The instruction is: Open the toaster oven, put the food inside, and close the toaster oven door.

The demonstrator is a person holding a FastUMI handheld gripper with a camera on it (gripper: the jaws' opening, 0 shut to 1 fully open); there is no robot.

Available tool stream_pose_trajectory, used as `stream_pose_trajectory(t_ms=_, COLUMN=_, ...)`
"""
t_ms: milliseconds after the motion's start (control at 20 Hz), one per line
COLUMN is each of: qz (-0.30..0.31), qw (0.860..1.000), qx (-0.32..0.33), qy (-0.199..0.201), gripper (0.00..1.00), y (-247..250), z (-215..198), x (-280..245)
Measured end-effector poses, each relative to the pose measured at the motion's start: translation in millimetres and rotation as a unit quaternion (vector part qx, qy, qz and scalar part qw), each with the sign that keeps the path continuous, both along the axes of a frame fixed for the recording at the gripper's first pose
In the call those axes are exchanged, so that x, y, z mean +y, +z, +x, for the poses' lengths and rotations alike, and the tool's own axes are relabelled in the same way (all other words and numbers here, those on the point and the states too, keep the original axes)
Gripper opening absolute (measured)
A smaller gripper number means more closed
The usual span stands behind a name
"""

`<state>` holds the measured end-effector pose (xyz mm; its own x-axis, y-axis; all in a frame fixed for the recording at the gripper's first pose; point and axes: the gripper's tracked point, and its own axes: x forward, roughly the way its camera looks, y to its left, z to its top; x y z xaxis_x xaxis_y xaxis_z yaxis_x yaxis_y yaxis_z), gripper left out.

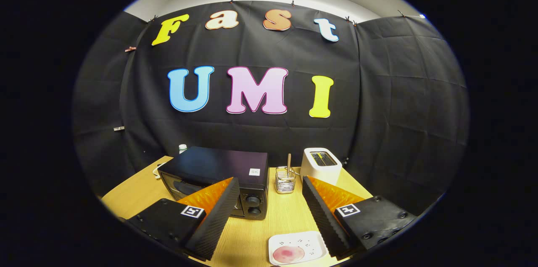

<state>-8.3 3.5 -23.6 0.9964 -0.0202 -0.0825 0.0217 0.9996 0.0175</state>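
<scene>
Gaping jaws — toaster oven [218,174] ahead

The toaster oven [218,170] has a glossy dark top that catches the light, standing on a matt pale wood-grain table [290,216]. The basket [285,181] is shiny wire; the toaster [320,165] looks smooth white plastic. Ridged fingers [218,212], parted, grip nothing.

Black toaster oven [218,178], door apparently closed, stands on the table; pink food [288,254] lies on a white plate [313,244].
</scene>
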Motion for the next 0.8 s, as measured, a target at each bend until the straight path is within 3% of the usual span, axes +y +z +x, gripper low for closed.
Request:
stream_pose_trajectory(t_ms=350, qz=0.002, qw=1.0, qx=0.009, qy=0.01, gripper=0.98, y=1, z=17, x=39)
stream_pose_trajectory(t_ms=800, qz=0.025, qw=0.998, qx=0.049, qy=0.031, gripper=0.98, y=-30, z=74, x=127)
